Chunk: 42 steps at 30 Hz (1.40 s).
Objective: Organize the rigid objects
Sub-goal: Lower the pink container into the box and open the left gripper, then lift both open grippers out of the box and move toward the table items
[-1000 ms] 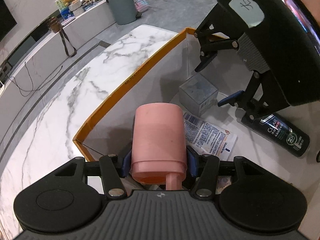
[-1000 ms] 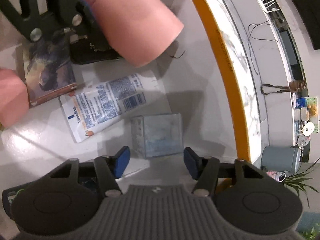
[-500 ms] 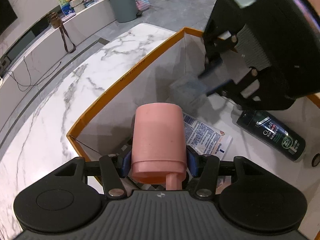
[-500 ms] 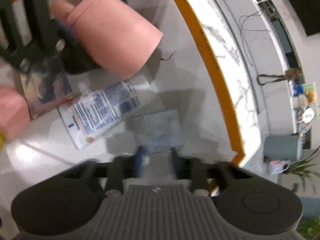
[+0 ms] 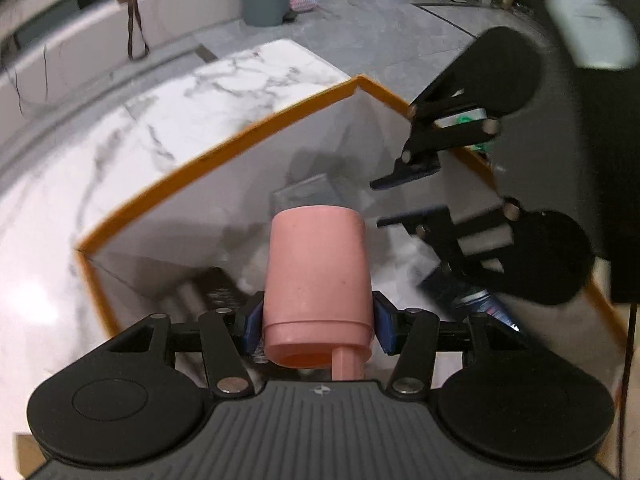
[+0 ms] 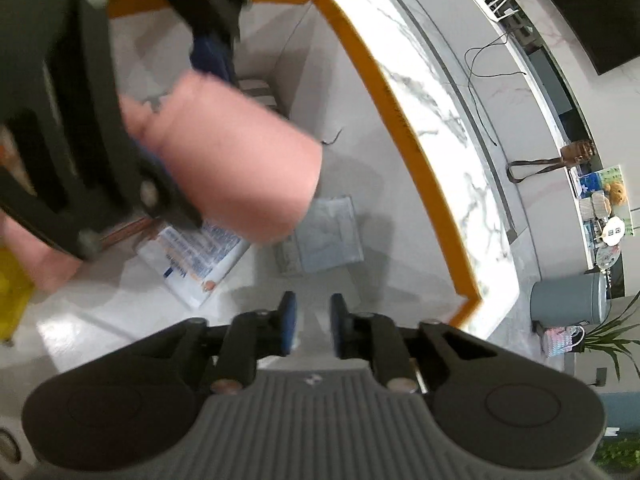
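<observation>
My left gripper point(image 5: 318, 320) is shut on a pink cup point(image 5: 318, 264), held mouth toward the camera above the white box with an orange rim point(image 5: 224, 148). In the right wrist view the same cup point(image 6: 240, 176) hangs blurred at the upper left. My right gripper point(image 6: 313, 312) hovers above the box floor. Its jaws stand a narrow gap apart and are opening, with nothing between them. A small clear box point(image 6: 324, 236) lies on the floor just ahead of its fingertips, apart from them. In the left wrist view the right gripper point(image 5: 386, 203) is to the cup's right.
A white-and-blue tube point(image 6: 200, 256) and a dark bottle point(image 5: 468, 300) lie on the box floor. Another pink object point(image 6: 36, 256) and something yellow point(image 6: 12, 300) sit at the left edge. The box rests on a marble table point(image 5: 160, 120). A grey bin point(image 6: 572, 300) stands on the floor beyond.
The right gripper's jaws, wide around the clear box a second ago, narrowed and pulled up and back. The clear box stayed on the floor. The left gripper rolled a little, still holding the cup.
</observation>
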Available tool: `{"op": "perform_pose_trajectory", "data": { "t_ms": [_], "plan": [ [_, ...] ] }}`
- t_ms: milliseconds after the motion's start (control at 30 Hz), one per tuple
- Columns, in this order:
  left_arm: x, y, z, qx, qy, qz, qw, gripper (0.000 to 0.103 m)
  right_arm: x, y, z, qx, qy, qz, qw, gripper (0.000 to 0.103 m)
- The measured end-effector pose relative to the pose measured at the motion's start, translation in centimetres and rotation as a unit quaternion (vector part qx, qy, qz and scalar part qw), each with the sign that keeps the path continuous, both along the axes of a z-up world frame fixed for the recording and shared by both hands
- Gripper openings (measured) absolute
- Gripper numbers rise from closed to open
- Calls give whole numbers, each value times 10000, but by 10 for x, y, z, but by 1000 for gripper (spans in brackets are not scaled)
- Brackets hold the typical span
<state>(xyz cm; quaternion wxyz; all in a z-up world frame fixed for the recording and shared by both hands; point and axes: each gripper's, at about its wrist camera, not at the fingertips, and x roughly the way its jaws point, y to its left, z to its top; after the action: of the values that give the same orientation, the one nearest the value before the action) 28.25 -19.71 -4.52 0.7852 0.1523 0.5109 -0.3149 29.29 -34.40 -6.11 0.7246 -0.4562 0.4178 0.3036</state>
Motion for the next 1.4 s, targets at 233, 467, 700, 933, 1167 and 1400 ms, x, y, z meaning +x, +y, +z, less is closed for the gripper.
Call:
{"op": "perform_pose_trajectory", "data": {
  "t_ms": [233, 467, 700, 933, 1167, 1400],
  "plan": [
    [10, -16, -24, -412, 903, 642, 9930, 62, -17, -8, 2, -168, 94, 390, 9991, 24],
    [17, -26, -35, -641, 1154, 921, 9870, 61, -26, -7, 2, -361, -13, 696, 9969, 30],
    [30, -13, -40, -815, 1544, 1262, 9765, 64, -21, -4, 4, -366, 105, 638, 9972, 33],
    [26, 10, -26, -972, 1632, 1167, 9748, 64, -10, -2, 13, -185, 344, 365, 9986, 38],
    [7, 32, 9, -703, 893, 869, 9897, 62, -6, -1, 29, 319, 650, -65, 9974, 58],
    [-11, 64, 43, -617, 428, 1109, 9910, 62, -9, 11, 18, 511, 681, -675, 9941, 65]
  ]
}}
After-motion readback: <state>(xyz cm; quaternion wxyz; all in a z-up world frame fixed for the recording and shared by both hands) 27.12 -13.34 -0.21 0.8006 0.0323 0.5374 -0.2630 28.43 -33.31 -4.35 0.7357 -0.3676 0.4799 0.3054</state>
